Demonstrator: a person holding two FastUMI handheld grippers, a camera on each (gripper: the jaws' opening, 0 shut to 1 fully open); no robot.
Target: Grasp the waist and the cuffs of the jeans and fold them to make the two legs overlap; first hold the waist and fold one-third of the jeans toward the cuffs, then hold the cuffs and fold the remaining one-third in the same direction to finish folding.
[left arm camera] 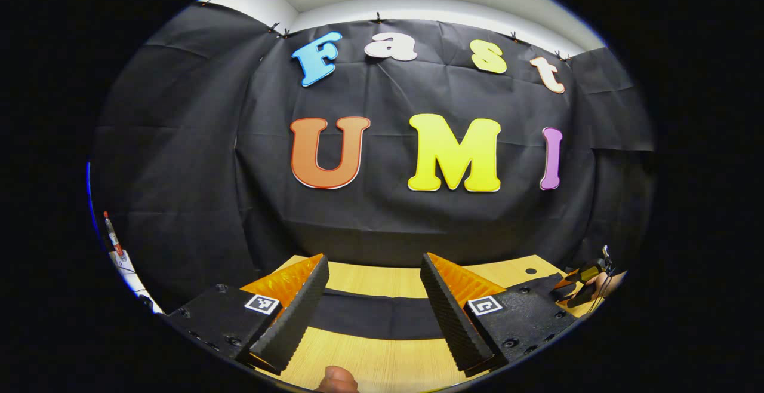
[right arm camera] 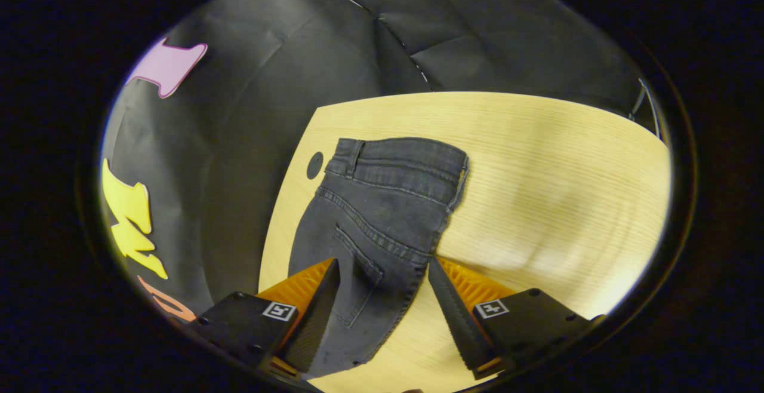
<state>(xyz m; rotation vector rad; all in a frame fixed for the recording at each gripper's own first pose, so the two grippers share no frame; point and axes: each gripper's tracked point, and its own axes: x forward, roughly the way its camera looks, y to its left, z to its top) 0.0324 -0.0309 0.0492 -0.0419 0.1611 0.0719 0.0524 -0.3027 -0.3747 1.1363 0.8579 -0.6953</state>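
We see the jeans (right arm camera: 382, 214) lying flat on the desk (right arm camera: 537, 190), waist toward the far edge. Our right gripper (right arm camera: 382, 297) hovers with fingers wide apart and empty, probably lining up a grasp; our left gripper (left arm camera: 373, 309) likewise gapes, holding nothing.

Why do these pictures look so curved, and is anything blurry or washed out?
Left gripper view: the fisheye lens bows the table edge, but all is sharp and evenly lit. Right gripper view: the table curves too, with bright glare and soft blur on its right side; the jeans stay fairly crisp.
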